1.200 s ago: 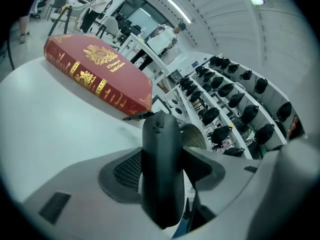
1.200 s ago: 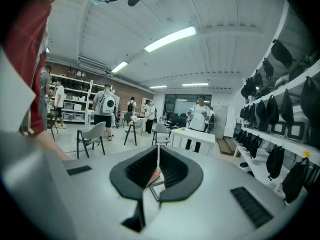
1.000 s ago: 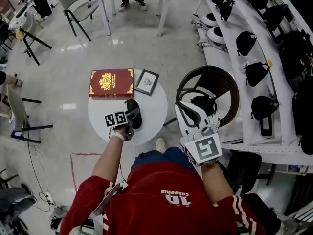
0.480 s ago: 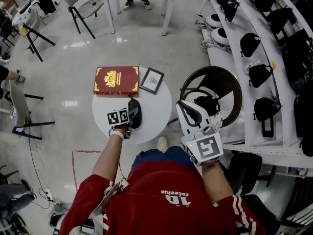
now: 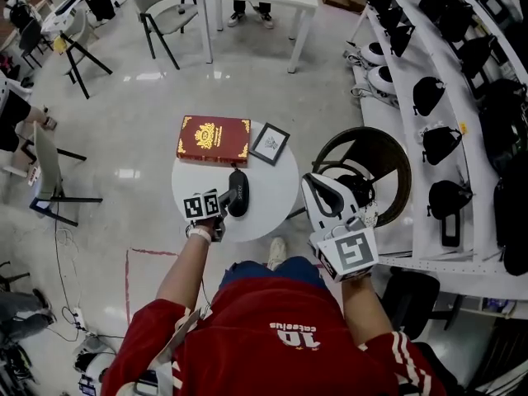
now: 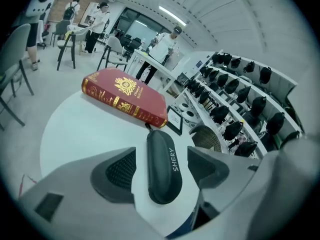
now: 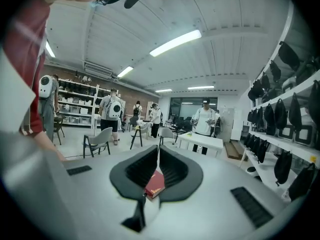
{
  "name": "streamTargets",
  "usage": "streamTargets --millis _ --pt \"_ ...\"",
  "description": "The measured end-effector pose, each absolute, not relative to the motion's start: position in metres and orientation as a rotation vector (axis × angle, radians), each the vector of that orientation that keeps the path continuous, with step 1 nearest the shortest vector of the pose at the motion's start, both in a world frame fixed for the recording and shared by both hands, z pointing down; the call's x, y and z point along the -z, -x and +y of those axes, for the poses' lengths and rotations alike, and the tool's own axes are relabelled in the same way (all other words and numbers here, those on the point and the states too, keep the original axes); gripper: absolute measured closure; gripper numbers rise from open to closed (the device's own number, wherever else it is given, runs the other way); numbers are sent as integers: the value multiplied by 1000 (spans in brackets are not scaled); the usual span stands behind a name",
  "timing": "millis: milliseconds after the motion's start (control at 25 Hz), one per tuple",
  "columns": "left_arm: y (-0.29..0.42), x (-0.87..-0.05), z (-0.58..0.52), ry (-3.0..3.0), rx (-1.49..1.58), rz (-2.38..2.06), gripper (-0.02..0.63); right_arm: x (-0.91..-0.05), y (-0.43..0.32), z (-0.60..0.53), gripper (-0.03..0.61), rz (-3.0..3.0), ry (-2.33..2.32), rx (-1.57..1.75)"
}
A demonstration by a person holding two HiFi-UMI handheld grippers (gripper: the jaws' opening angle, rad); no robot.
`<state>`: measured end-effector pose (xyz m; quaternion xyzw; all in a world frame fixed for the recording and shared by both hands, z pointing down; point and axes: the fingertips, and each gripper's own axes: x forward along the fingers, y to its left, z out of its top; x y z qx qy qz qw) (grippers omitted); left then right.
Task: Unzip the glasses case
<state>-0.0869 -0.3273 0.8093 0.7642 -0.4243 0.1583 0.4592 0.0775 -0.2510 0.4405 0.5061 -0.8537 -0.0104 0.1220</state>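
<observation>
Fingers (image 6: 117, 171) of left gripper (image 6: 162, 171) are spread wide and have just been opening, pads off the glasses case (image 6: 161, 151). Case lies flat and closed between them on the round white worktop (image 6: 75, 134), far end just short of the red book (image 6: 125, 96). Small picture frame (image 6: 175, 120) sits beside the book. Right gripper (image 7: 159, 151) is off the worktop's right side, fingers (image 7: 175, 169) together, gripping nothing.

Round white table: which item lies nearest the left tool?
The black oval glasses case, between the left tool's just-opened jaws; the red gilt book and black-framed picture lie beyond.
</observation>
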Motion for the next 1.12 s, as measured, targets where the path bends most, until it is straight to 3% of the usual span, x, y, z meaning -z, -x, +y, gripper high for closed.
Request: streamTargets --millis 560,1120 --pt "94 -695 -302 -2182 -319 -1132 302 -417 -81 -226 554 -2527 -1505 2" --pt "95 -520 -241 -2534 -120 -1194 365 -395 -68 -182 554 -2566 -1554 6"
